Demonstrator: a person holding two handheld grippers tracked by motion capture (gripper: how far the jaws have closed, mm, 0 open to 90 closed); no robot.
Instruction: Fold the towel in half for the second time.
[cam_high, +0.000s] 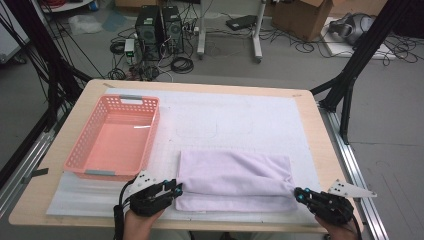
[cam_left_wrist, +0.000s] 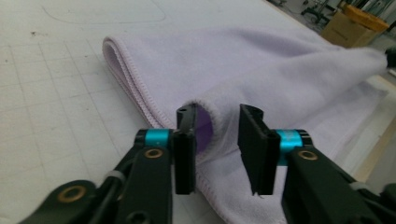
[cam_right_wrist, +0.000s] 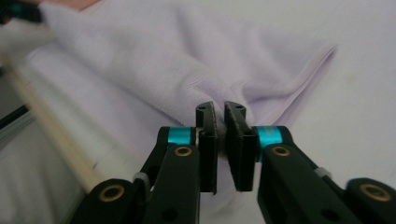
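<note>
Okay, I have a lilac towel (cam_high: 235, 175) lying folded on the white mat (cam_high: 240, 120) near the front edge of the table (cam_high: 320, 150), well right of the pink basket (cam_high: 117, 137). My left gripper (cam_high: 176, 189) sits at the towel's front left corner. In the left gripper view its jaws stand clearly apart with a curled lip of the towel (cam_left_wrist: 261, 70) between them; the cloth touches the left jaw, the right jaw looks clear of it, so no firm hold that I can see. My right gripper (cam_high: 300, 194) is at the front right corner, where the cloth bunches up into a peak. In the right gripper view the jaws are nearly together, pinching a fold of the towel (cam_right_wrist: 154, 60); the pinched bit itself is hidden behind the jaws. Both hands are cut off by the bottom of the high view. The far left of the right gripper view is blurred; I can't make out the dark shape there.
</note>
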